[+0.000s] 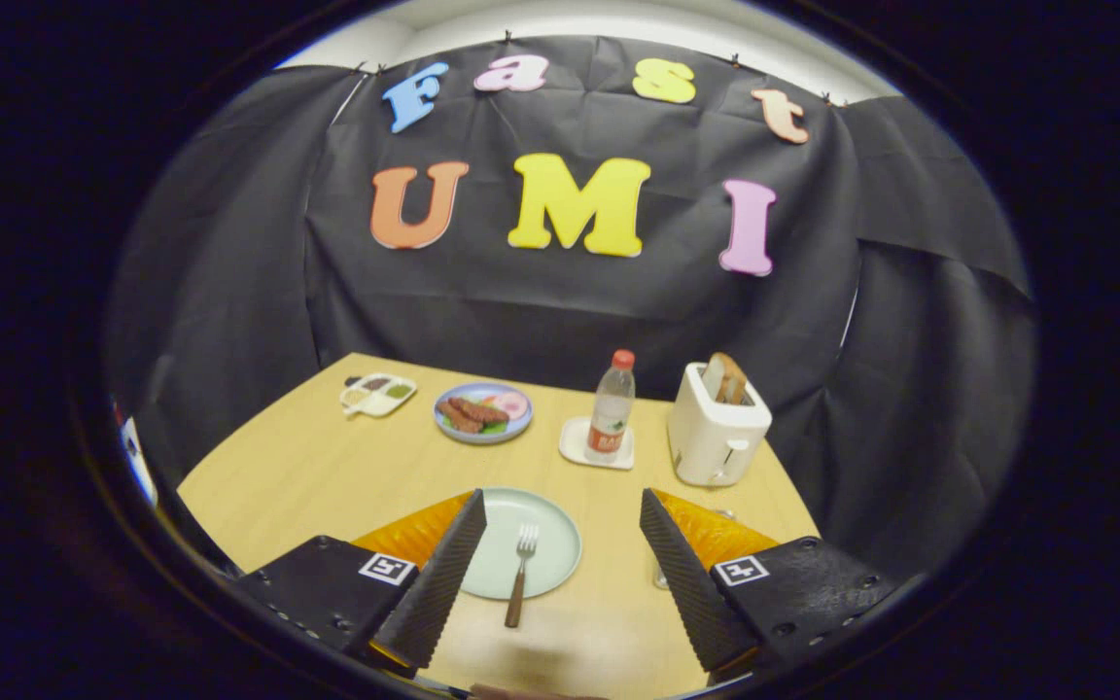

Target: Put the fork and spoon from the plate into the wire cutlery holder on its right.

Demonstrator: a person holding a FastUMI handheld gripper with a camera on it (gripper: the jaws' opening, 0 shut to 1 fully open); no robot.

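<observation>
Table (327, 467) of light wood carries all items, noted from left to right. At the far left corner lies a small white tray (377, 394) with divided sections holding bits of food. Just right of it sits a blue plate (483, 412) with sausages and other food. Further right, a clear bottle (612, 406) with a red cap stands upright on a white coaster (598, 443). A white toaster (717, 429) stands beside it at the far right, with a slice of bread (726, 378) sticking up from its slot.

Nearer the camera, a pale green plate (521, 542) lies partly behind the left finger (434, 583). A fork (520, 573) rests on it, tines on the plate, brown handle reaching over the near rim onto the table. The claw (562, 583) stands wide apart, holding nothing; the fork lies between its fingers, closer to the left one. Just beyond the right finger (691, 583), a small part of something clear or wiry (659, 576) shows on the table; it cannot be identified.
</observation>
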